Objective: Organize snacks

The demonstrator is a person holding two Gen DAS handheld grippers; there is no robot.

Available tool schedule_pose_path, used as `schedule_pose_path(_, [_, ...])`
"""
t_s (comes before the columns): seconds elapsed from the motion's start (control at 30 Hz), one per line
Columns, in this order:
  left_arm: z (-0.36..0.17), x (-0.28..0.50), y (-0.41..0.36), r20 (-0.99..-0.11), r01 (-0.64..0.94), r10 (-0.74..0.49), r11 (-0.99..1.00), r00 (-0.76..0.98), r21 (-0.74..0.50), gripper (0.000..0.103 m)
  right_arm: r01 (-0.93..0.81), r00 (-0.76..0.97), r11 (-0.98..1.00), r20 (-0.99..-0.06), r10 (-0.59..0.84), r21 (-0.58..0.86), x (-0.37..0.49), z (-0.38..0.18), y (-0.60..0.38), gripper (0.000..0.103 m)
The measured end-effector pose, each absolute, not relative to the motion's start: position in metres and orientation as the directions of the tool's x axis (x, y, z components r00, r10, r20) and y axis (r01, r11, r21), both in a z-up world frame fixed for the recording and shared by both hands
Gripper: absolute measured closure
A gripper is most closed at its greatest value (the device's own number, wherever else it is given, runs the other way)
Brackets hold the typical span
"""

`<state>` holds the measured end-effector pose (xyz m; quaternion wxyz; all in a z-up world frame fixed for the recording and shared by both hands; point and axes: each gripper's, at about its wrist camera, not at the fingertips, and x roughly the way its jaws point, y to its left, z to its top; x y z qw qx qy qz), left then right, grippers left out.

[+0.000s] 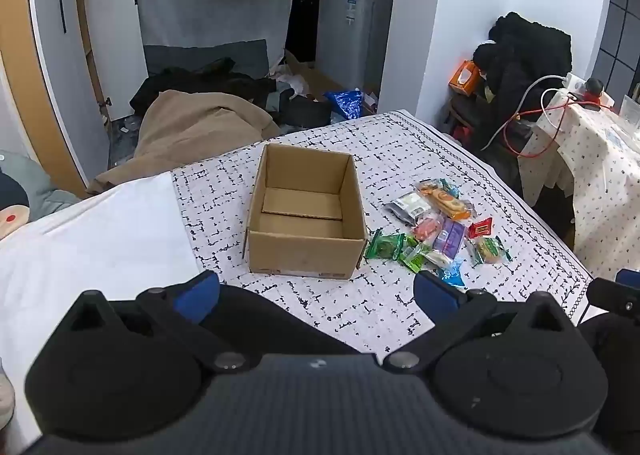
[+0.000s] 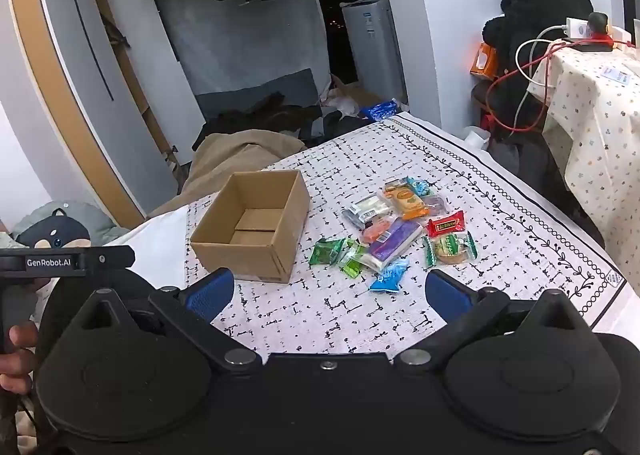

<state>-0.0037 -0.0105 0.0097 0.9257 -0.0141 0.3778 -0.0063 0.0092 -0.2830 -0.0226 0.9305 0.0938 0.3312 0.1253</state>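
While my left gripper (image 1: 316, 291) and right gripper (image 2: 330, 293) gape wide, neither touches anything. Crinkly snack packets (image 2: 394, 233) lie mid-frame right of the square cardboard box (image 2: 256, 225).

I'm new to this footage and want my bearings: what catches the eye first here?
An open, empty cardboard box sits mid-table on the black-and-white patterned cloth. Just to its right lies a bright heap of wrapped snacks. Both hand-held grippers, left and right, are open and hold nothing.
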Motion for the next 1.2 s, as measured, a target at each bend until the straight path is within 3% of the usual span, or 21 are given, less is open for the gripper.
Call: schedule_pose_path(1.2, [0.013,-0.0119,-0.0128,-0.687,0.019,-0.067,0.997,0.724,-0.078,0.0,-0.168,0.772,0.968,-0.585,0.248,0.188,0.0068,-0.0154,-0.2854,0.0])
